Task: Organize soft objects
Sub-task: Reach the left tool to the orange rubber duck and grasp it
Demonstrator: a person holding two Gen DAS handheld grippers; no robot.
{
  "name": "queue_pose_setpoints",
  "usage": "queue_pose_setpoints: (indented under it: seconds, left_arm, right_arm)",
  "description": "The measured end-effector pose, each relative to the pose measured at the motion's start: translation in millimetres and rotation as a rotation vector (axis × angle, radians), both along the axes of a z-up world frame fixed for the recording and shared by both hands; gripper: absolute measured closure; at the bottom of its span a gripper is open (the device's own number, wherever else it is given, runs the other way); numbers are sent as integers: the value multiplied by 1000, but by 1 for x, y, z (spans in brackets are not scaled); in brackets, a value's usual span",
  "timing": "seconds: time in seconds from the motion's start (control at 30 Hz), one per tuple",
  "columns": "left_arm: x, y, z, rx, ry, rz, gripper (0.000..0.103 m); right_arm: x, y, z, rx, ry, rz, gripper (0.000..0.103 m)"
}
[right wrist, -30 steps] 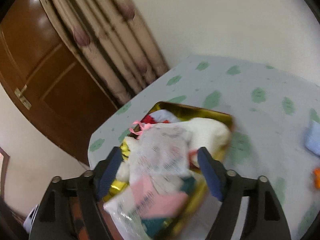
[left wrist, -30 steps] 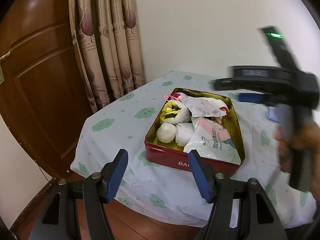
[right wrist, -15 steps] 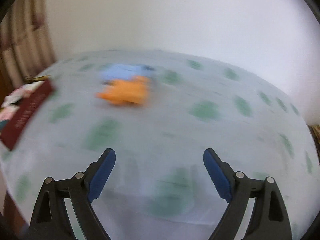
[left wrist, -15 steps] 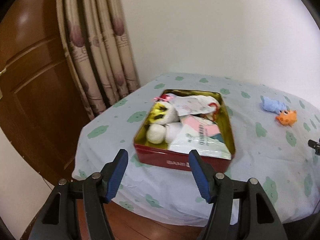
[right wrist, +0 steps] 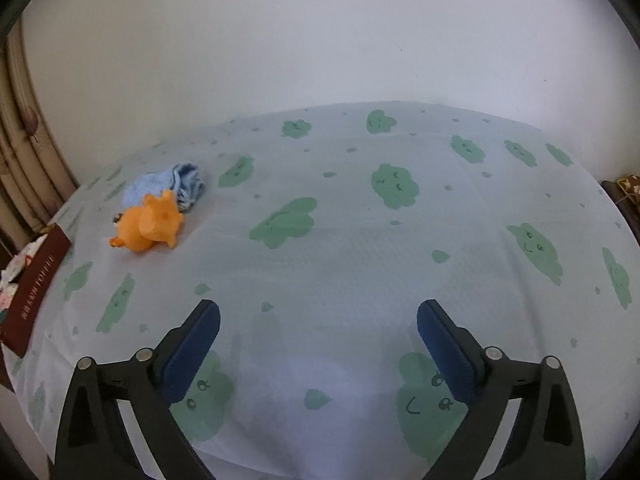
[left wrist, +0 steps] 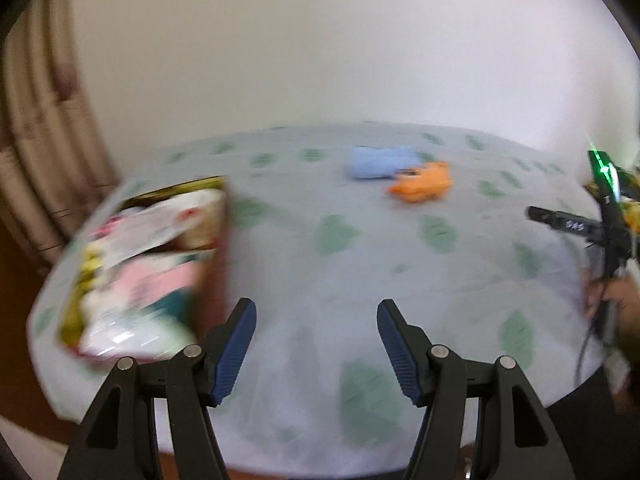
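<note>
An orange plush toy lies on the bed beside a crumpled light-blue cloth; both also show, blurred, in the left wrist view, the toy right of the cloth. A red tin packed with soft items and packets sits at the left, its side at the edge of the right wrist view. My left gripper is open over bare sheet. My right gripper hovers over the sheet, jaws opening, nothing between them, the toy far to its upper left.
The bed wears a pale sheet with green cloud prints. Curtains hang at the left, a white wall behind. A hand holding the other gripper's handle shows at the right of the left wrist view.
Both views have swung right, away from the tin toward the toy and cloth. The right gripper's jaws stand wider than before. The left view is now motion-blurred.
</note>
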State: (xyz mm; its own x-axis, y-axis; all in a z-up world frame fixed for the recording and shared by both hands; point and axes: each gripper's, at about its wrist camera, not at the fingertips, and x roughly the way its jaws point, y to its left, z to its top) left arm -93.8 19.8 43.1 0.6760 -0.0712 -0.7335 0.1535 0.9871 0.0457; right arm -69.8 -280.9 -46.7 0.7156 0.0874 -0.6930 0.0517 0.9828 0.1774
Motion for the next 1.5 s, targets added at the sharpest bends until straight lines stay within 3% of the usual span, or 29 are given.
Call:
queue_pose_setpoints:
  seconds: [0.17,0.37,0.6,0.8,0.97,1.17,1.23,1.27,1.33,1.5]
  left_arm:
    - [39,-47,0,12,-2,-148,39]
    - [74,-104,-2,180,-76,-358,39]
    - [113,-151,-27,393,-198,-510,39]
    - [128,-184,-52,638,-292,-661,38]
    - [147,-197,-65,724,-270,-749,39]
    - [178,-199,-76,693,-130,-775,38]
    - [183,-196,-80,633,-66,-793,39]
    - [185,-194,-81,587,-18,-794,44]
    - [189,-189,-80,520,-16,-740,58]
    - [209,-168,-58,258,45,-563,68]
  right_arm:
    - [-4,-8,2,60,-23,16,4]
    - [-2,-7,0,93,-26,58,4]
    - [-9,-17,4,153,-75,47,4]
    - [-9,-17,4,163,-78,51,4]
    - [-9,-17,5,168,-79,49,4]
    - [-10,-18,6,176,-83,47,4]
    - [-10,-19,6,178,-84,45,4]
    - [-10,-19,6,180,-84,41,4]
    - [-9,-20,6,182,-83,35,4]
    - [-9,-21,6,185,-83,31,4]
